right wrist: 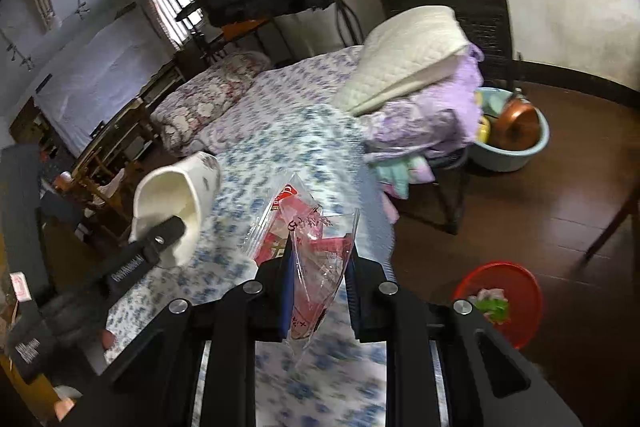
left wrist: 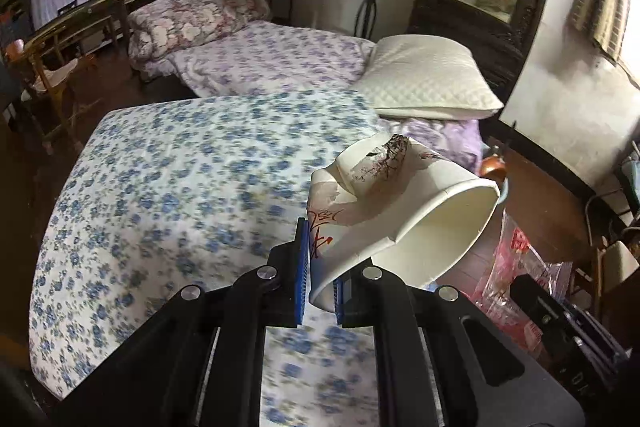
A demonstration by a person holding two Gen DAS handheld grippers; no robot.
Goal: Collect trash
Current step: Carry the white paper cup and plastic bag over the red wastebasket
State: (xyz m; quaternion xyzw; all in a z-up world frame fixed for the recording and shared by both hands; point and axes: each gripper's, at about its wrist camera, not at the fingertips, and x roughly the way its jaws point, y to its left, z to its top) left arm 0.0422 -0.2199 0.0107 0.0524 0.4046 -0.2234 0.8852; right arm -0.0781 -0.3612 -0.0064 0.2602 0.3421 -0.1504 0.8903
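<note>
Your left gripper (left wrist: 320, 279) fills the bottom of the left wrist view, its blue pads (left wrist: 303, 267) pinching the crumpled wall of a white paper cup (left wrist: 400, 211). That cup is dented, printed with dark and red brushwork, and its open mouth faces four o'clock. Beyond it, at nine to twelve o'clock, lies the bed with a blue-flowered sheet (left wrist: 180, 179), blurred. At one o'clock a white quilted pillow (left wrist: 428, 75) rests on lilac bedding. At four o'clock, low beside the bed, you can see a clear pink-and-red plastic wrapper (left wrist: 516, 267).

Closest in the right wrist view is your right gripper (right wrist: 318, 287), jaws closed on that same kind of clear wrapper with red print (right wrist: 312, 247), which sticks up between the fingers towards twelve o'clock. At ten o'clock the paper cup (right wrist: 176, 199) shows again, held by the left gripper's black finger (right wrist: 156, 239) above the flowered sheet (right wrist: 280, 147). At four o'clock a red plastic basin (right wrist: 516, 287) sits on the dark wooden floor with pale and green scraps inside. At two o'clock a light blue basin (right wrist: 516, 155) holds a copper-coloured pot (right wrist: 516, 127), just beside the quilted pillow (right wrist: 408, 47) and lilac bedding.
</note>
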